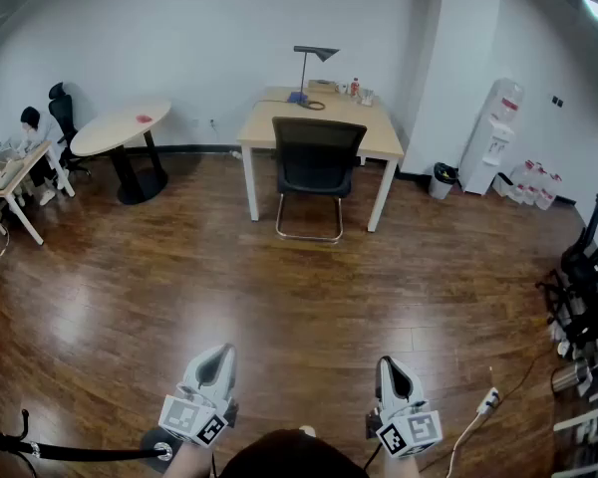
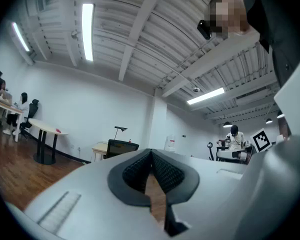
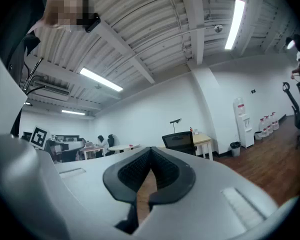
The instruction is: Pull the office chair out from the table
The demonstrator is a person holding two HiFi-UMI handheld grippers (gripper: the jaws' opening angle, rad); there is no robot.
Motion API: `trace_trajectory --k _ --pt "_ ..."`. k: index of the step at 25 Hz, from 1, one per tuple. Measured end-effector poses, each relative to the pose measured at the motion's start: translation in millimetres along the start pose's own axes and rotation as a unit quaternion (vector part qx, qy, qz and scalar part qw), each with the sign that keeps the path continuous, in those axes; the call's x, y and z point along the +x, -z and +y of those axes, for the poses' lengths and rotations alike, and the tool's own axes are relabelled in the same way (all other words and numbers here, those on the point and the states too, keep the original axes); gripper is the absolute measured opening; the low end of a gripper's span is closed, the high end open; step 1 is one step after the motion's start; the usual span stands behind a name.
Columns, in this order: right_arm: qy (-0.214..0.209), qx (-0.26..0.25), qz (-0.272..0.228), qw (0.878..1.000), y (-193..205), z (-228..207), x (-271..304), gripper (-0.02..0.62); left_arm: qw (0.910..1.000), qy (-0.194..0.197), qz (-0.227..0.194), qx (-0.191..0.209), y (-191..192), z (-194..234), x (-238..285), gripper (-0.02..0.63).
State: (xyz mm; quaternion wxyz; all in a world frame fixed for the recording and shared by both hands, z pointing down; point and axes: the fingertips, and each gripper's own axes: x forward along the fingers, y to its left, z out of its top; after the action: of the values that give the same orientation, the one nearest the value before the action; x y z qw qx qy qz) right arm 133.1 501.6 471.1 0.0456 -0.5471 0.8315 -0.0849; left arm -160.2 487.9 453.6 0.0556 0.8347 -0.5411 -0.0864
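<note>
— Looking nearest first, what are the two handheld grippers doing?
— Both are empty and clenched: the left gripper [image 1: 217,358] and the right gripper [image 1: 391,366] have their jaws pressed together on nothing, held level, low over the dark wooden plank floor [image 1: 309,297]
— And the chair?
— One black mesh-backed office chair on a chrome sled base [image 1: 317,159], well apart from both grippers, pushed in at the near edge of the light wooden rectangular table with white legs [image 1: 379,132]
— So how far along?
— I'd say nothing is done yet: approach, grip on the backrest and the pull all remain
— Counts?
— Two grippers, one chair at that table, one slim black desk lamp [image 1: 309,63] on it; farther off, one oval white table [image 1: 120,127], one white water dispenser [image 1: 495,127] and one small dark bin [image 1: 443,179] beside it
</note>
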Motion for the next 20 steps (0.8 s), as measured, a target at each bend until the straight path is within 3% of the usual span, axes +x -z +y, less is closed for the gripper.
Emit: trace_trajectory --k 4,9,14,20 --pt "-0.002 0.007 -0.002 1.000 -2 -31 12 0.014 0.9996 0.027 0.006 -0.007 8 -20 35 0.002" --pt "0.001 0.018 0.004 1.000 2 -59 30 0.014 0.9995 0.025 0.018 -0.007 15 -22 63 0.002" --pt "0.014 0.021 0.025 0.999 12 -82 55 0.014 0.9995 0.013 0.028 -0.004 26 -6 90 0.002" --pt "0.024 0.016 0.014 0.999 5 -102 103 0.014 0.9999 -0.004 0.014 0.001 25 30 131 0.002"
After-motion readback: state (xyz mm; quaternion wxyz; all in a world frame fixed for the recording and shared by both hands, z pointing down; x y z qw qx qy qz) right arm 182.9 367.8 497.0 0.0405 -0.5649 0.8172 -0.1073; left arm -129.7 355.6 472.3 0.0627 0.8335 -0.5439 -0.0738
